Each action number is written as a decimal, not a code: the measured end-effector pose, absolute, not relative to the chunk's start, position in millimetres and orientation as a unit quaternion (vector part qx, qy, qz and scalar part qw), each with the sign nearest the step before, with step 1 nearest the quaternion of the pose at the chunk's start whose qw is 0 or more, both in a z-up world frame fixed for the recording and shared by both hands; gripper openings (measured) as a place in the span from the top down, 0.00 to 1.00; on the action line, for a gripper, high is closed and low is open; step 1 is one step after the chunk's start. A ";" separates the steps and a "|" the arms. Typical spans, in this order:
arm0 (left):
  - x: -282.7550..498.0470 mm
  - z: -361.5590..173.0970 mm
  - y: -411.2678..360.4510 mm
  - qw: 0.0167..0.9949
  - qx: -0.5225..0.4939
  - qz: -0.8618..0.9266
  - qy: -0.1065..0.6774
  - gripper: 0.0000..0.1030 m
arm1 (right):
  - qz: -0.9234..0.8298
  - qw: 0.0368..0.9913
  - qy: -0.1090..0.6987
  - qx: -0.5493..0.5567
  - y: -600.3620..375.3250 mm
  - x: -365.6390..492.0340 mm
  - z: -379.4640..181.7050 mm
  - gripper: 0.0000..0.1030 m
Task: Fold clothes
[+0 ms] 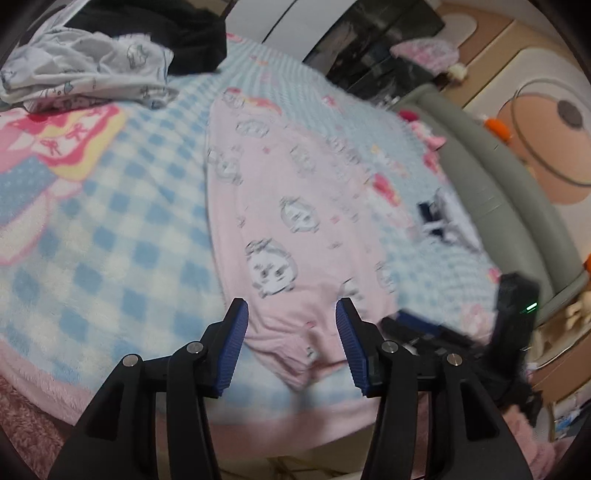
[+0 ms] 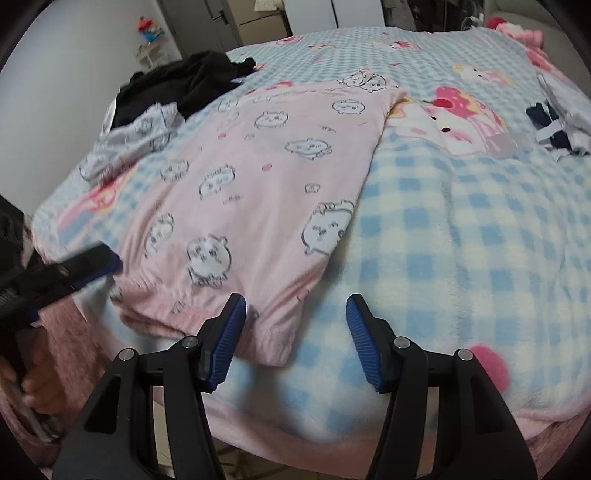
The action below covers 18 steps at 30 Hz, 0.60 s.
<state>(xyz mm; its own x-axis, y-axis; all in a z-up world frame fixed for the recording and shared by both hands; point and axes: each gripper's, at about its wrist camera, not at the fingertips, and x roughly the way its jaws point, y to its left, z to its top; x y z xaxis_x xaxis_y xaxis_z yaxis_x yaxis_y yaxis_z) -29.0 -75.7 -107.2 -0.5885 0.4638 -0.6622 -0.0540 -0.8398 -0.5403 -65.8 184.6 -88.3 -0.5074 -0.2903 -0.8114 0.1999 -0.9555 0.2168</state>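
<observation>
Here both the left gripper and right gripper stand spread at the hem of the pink garment, probably to take it.

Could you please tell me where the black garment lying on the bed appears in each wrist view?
Left wrist: black garment at top left, behind the grey printed clothes.
Right wrist: black garment at upper left, again beside the grey printed clothes.
Shared landmark: the pink pyjama piece on the checked blanket.
</observation>
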 end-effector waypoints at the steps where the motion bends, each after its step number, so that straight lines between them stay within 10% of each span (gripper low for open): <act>1: -29.3 -109.2 -74.8 0.147 -0.433 0.858 -0.234 0.50 | -0.867 0.141 -0.046 0.475 183.2 -66.5 -88.3 0.44; 18: -28.2 -126.0 -94.0 0.149 -0.449 0.823 -0.315 0.59 | -0.835 0.204 -0.126 0.495 189.2 -63.5 -99.2 0.63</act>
